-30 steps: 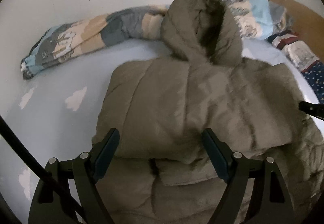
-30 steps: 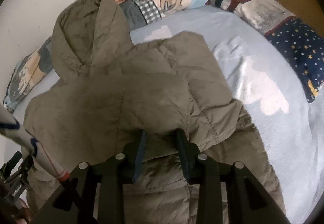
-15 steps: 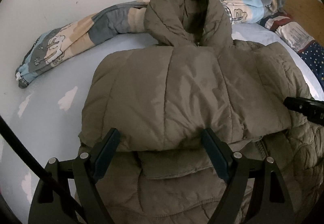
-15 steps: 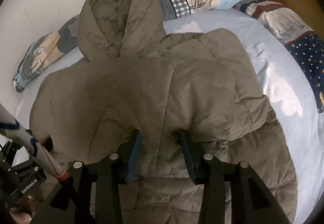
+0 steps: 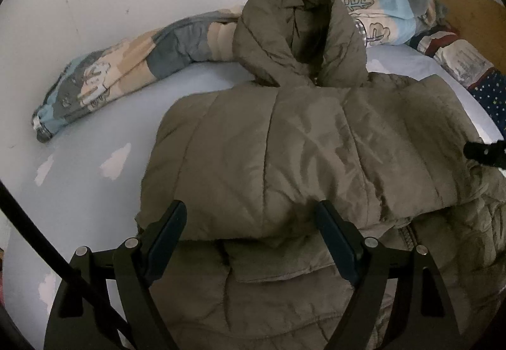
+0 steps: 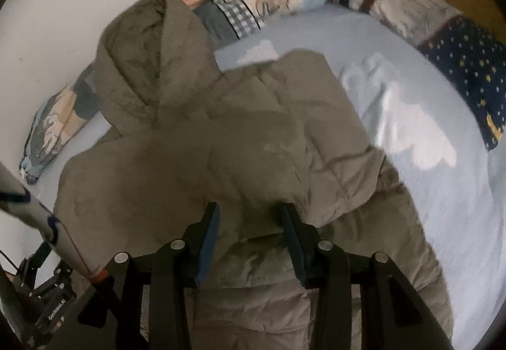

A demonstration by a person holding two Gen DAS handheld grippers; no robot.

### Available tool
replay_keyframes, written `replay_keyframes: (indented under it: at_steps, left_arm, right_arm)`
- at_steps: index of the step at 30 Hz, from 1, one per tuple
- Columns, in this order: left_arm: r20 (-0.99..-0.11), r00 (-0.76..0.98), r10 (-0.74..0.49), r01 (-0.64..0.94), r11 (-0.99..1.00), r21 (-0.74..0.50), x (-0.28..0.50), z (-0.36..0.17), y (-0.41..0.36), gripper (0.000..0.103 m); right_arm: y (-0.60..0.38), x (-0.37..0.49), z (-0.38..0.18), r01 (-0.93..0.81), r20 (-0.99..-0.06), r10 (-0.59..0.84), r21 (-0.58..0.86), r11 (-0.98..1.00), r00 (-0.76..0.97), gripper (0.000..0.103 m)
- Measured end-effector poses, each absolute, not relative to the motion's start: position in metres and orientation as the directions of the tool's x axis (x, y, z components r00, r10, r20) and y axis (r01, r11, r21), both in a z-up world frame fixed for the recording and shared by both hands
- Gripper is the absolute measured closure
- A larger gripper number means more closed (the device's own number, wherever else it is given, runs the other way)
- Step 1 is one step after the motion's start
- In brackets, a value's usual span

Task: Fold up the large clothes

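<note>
1. Olive quilted jacket (image 5: 284,147) lies on the pale blue bed (image 5: 95,191), upper half folded over the lower, hood (image 5: 294,33) toward the wall.
2. Left tool (image 5: 249,220) is spread wide over the fold edge, gripping nothing.
3. Right tool (image 6: 249,217) has just been opening; the fold edge sits between its parted pads.

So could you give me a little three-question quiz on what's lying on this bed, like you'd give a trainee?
1. True or false: the jacket has a hood.
2. What lies along the wall behind the hood? A) patterned blanket B) towel C) pillow only
3. Fill in: the bedsheet is pale ____ with cloud shapes.

Key: 1 true; 2 A, the patterned blanket; 3 blue.
</note>
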State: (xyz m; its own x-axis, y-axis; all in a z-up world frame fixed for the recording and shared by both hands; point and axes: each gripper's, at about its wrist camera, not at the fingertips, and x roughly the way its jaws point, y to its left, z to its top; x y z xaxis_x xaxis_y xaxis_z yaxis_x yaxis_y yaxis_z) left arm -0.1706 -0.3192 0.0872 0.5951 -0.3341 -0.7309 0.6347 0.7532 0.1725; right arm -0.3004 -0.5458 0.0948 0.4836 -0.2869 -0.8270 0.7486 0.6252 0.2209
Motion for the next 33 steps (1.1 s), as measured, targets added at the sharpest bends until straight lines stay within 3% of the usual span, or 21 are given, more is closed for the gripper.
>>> replay_keyframes:
  at_steps: [13, 33]
  left_arm:
    - [-0.606, 0.709, -0.360, 0.615, 0.736, 0.282, -0.194, 0.113, -0.319, 0.020]
    - [-0.580, 0.738, -0.347, 0.616, 0.698, 0.366, -0.205, 0.110, -0.330, 0.020]
  right_arm:
    - [-0.506, -0.289, 0.117, 0.653, -0.775, -0.284, 0.208, 0.728, 0.565, 0.058]
    - [-0.501, -0.285, 0.110, 0.648, -0.787, -0.280, 0.191, 0.738, 0.550, 0.055]
